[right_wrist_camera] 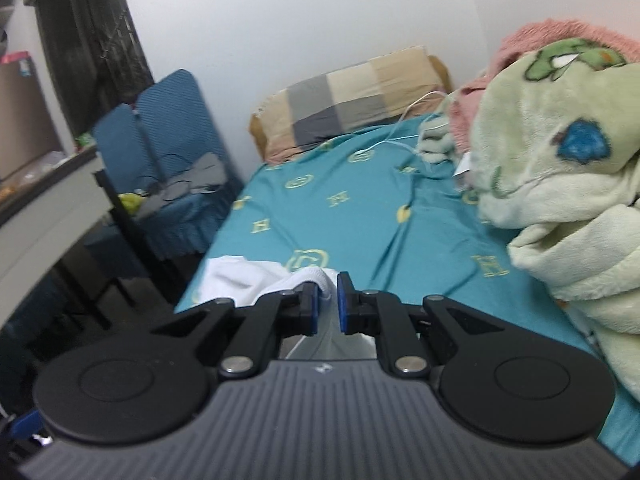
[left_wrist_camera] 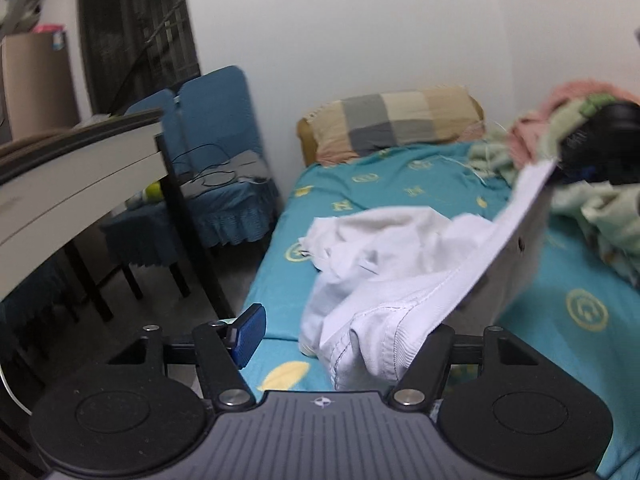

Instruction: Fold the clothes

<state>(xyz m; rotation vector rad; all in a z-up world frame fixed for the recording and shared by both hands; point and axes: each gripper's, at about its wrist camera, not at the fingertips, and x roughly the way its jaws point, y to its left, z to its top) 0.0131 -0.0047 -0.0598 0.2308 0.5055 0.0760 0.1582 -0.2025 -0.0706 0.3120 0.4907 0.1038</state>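
A white garment (left_wrist_camera: 384, 248) lies crumpled on the teal bed sheet (left_wrist_camera: 360, 188), and one stiff band of it stretches up to the right. In the left wrist view my left gripper (left_wrist_camera: 340, 336) stands open. Its blue left pad (left_wrist_camera: 250, 332) is bare, and the cloth drapes over the right finger and hides its pad. At the upper right of that view my right gripper (left_wrist_camera: 560, 160) holds the far end of the band. In the right wrist view the right gripper (right_wrist_camera: 328, 306) is shut on a bunch of the white garment (right_wrist_camera: 316, 280).
A checked pillow (left_wrist_camera: 396, 124) lies at the head of the bed against the wall. A pile of green and pink blankets (right_wrist_camera: 560, 152) fills the bed's right side. A white table (left_wrist_camera: 72, 184) and blue covered chairs (left_wrist_camera: 216, 152) stand left of the bed.
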